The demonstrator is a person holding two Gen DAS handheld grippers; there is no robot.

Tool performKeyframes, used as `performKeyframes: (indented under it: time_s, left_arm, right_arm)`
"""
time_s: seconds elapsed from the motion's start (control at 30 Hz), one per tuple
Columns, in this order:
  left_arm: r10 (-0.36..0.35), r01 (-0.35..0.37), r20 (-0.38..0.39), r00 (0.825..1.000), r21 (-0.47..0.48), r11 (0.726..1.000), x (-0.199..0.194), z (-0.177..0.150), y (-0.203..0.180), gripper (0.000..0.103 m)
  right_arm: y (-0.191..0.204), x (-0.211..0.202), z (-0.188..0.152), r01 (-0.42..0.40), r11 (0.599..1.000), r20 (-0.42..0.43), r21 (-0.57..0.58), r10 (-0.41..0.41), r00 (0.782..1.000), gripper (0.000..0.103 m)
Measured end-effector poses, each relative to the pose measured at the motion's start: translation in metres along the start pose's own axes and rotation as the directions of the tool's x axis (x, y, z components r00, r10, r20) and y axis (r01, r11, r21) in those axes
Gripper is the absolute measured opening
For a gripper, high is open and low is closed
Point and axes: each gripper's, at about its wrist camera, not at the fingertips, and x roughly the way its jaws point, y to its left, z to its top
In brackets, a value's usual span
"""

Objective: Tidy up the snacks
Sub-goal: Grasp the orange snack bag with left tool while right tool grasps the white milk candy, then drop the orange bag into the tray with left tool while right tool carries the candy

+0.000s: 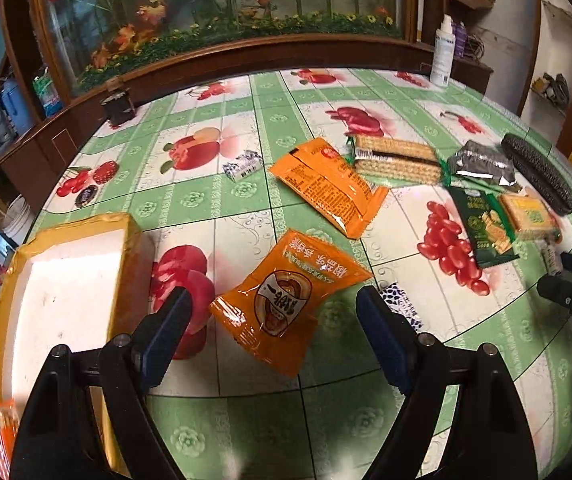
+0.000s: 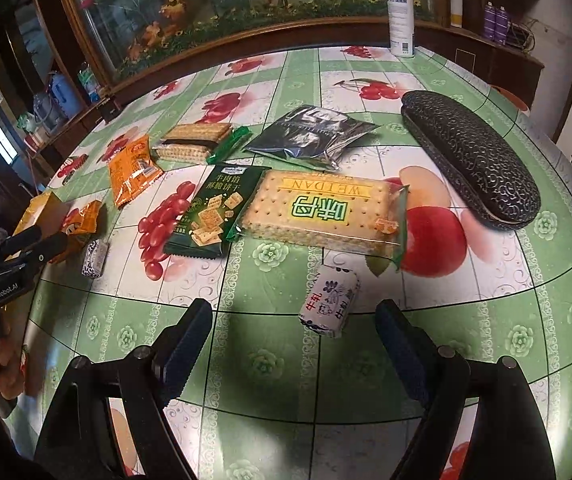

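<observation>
Orange foil snack packet lies flat on the fruit-print oilcloth surface between the left gripper's released jaws, beside the yellow-taped foam box, presumably its destination; right gripper, jaws equally released, brackets a white wrapped candy.

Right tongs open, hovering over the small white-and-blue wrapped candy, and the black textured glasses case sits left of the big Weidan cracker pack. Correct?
One error: the black textured glasses case lies right of the big Weidan cracker pack, not left, as the right wrist view shows. The rest holds: the right tongs are open, hovering over the small white-and-blue wrapped candy.
</observation>
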Motion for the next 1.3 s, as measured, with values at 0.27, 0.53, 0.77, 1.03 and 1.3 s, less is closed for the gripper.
performKeyframes:
  time_s: [0.27,0.53,0.77,1.03,1.3]
  left_arm:
    - [-0.022,0.022,-0.039,0.999,0.017,1.0,0.027,0.005,-0.005,0.082]
    - [-0.083,0.082,-0.035,0.996,-0.027,0.996,0.016,-0.005,-0.01,0.037]
    - [-0.16,0.159,-0.006,0.987,-0.11,0.981,-0.014,-0.022,-0.006,0.03]
    - [-0.185,0.194,0.066,0.98,-0.172,0.966,-0.06,-0.038,0.004,0.03]
    - [-0.126,0.156,0.14,0.982,-0.226,0.961,-0.106,-0.059,0.035,0.03]
  right_arm:
    - [0.014,0.012,0.004,0.106,0.991,0.015,-0.079,-0.105,0.994,0.085]
    - [0.016,0.008,0.009,0.095,0.991,0.045,-0.096,-0.091,0.995,0.02]
    - [0.0,-0.012,-0.007,-0.021,0.999,0.052,-0.028,0.022,0.998,0.02]
    - [0.0,-0.048,-0.026,-0.116,0.993,0.099,-0.03,0.119,0.988,0.02]
    - [0.045,-0.064,-0.027,-0.223,0.97,0.101,-0.102,0.233,0.967,0.019]
